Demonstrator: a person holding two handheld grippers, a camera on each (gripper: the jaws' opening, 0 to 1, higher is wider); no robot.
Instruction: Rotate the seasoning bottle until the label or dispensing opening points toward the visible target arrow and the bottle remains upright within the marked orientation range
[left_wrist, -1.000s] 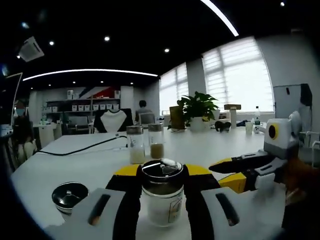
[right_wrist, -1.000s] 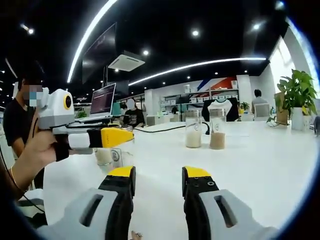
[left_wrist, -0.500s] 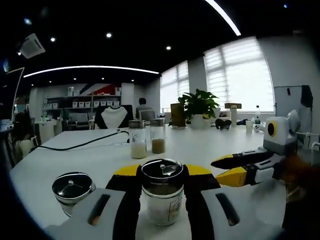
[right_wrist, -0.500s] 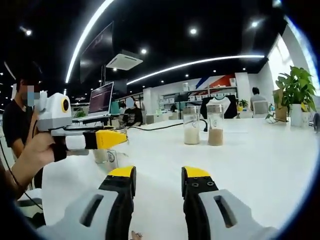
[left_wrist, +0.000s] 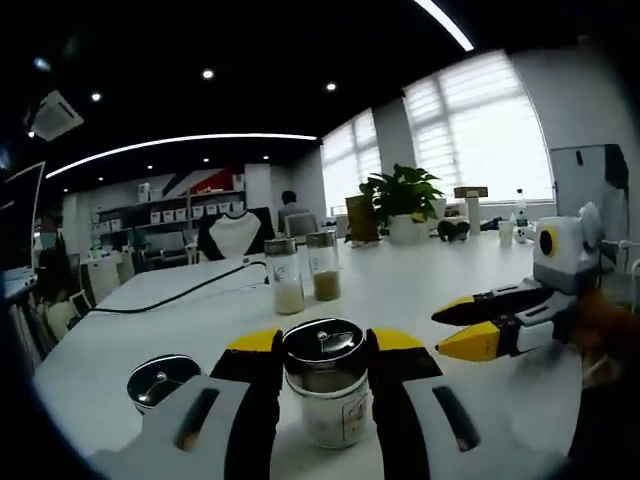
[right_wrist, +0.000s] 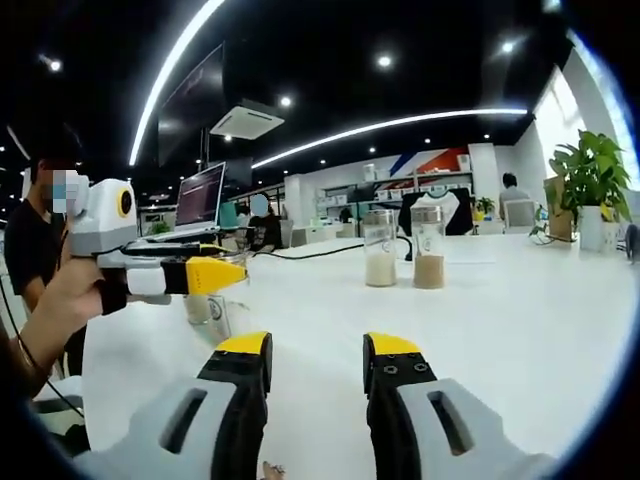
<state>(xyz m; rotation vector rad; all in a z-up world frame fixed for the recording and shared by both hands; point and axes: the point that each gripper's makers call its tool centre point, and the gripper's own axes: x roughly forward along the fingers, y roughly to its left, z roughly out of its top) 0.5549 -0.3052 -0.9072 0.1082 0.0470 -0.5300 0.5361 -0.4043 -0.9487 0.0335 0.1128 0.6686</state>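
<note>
A seasoning bottle (left_wrist: 328, 405) with a shiny metal lid, white powder and a paper label stands upright on the white table (left_wrist: 400, 290). My left gripper (left_wrist: 325, 340) is shut on it, with a yellow-tipped jaw on each side of the lid. In the right gripper view the same bottle (right_wrist: 208, 311) shows under the left gripper (right_wrist: 215, 275), held by a person's hand at the left. My right gripper (right_wrist: 317, 346) is open over bare table with nothing between its jaws. In the left gripper view it (left_wrist: 458, 325) sits to the right of the bottle, apart from it.
Two tall lidded jars (left_wrist: 287, 277) (left_wrist: 323, 267) stand side by side further back, also seen as jars (right_wrist: 379, 248) (right_wrist: 428, 247). A short metal-lidded jar (left_wrist: 160, 380) sits left of the held bottle. A black cable (left_wrist: 180, 290), a potted plant (left_wrist: 400, 195) and a laptop (right_wrist: 205, 200) lie beyond.
The left gripper has shifted a little with the bottle still held: the short jar and tall jars sit further right in its view. The right gripper has stayed open and almost still.
</note>
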